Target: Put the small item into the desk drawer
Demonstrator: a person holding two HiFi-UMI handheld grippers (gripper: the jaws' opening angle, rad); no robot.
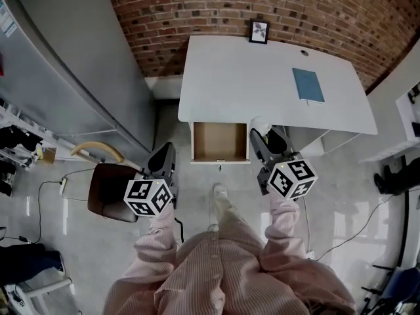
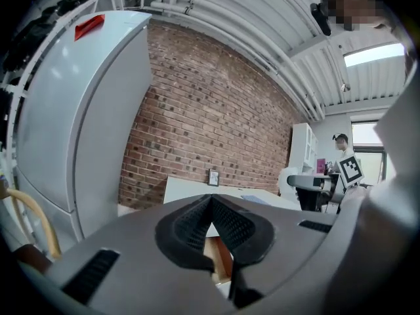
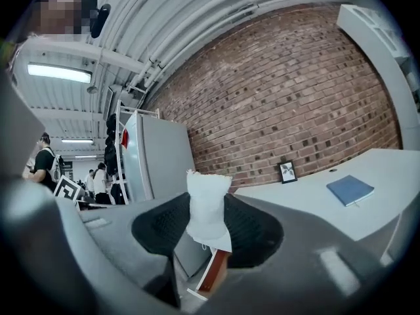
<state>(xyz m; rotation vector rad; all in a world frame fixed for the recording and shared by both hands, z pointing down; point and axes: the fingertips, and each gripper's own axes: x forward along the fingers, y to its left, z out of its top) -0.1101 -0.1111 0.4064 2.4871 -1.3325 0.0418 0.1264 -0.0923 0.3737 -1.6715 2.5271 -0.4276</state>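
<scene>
A small white cloth pouch [image 3: 208,209] stands pinched between the pads of my right gripper [image 3: 209,199], which is shut on it. In the head view the pouch [image 1: 261,124] and right gripper [image 1: 263,134] hover just right of the open desk drawer [image 1: 220,161], at the front edge of the white desk [image 1: 262,77]. The drawer's wooden inside looks bare. My left gripper [image 1: 165,152] hangs left of the drawer, lower than the desk top. Its pads meet at the tips, holding nothing, and it [image 2: 211,199] points toward the desk, with the drawer [image 2: 220,258] showing below.
A blue notebook [image 1: 308,84] and a small framed picture [image 1: 259,31] lie on the desk by the brick wall. A tall grey fridge [image 1: 65,64] stands to the left, with a brown chair [image 1: 108,189] beside my left leg. Cables run over the floor.
</scene>
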